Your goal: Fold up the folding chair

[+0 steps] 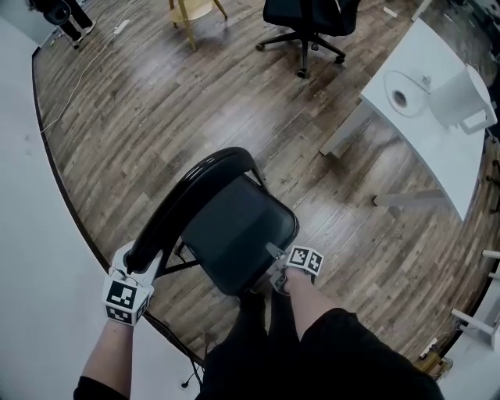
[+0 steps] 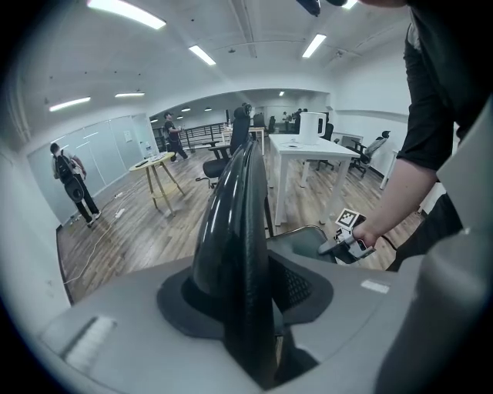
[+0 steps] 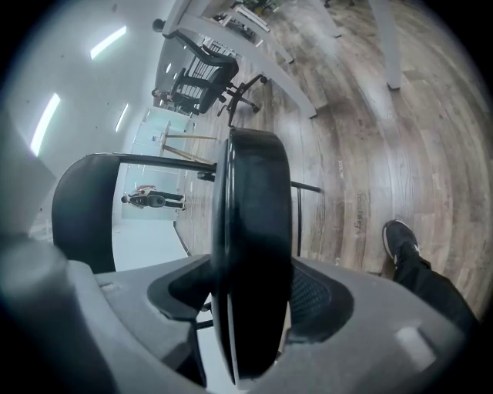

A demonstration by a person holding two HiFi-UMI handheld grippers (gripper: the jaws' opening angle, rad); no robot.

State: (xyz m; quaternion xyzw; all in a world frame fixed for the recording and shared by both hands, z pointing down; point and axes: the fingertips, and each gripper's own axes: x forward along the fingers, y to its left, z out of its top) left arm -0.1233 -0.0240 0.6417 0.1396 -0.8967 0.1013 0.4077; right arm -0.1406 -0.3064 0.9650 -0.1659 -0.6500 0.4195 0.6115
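Folding chair (image 1: 234,226), black, stands low centre in the head view on the wood floor (image 1: 156,101), directly in front of the person's legs. Left gripper (image 1: 133,262) at lower left is clamped on the lower-left end of the curved backrest rail (image 1: 195,183); the left gripper view shows the rail (image 2: 239,223) filling the narrow gap between its pads. Right gripper (image 1: 281,272) is on the seat's (image 1: 234,234) near edge; the right gripper view shows the seat edge (image 3: 250,231) held between wider-set pads. How far it's folded can't be judged from above. Office chair (image 1: 308,19) is at top centre, white table (image 1: 437,156) upper right, both well apart from the chair.
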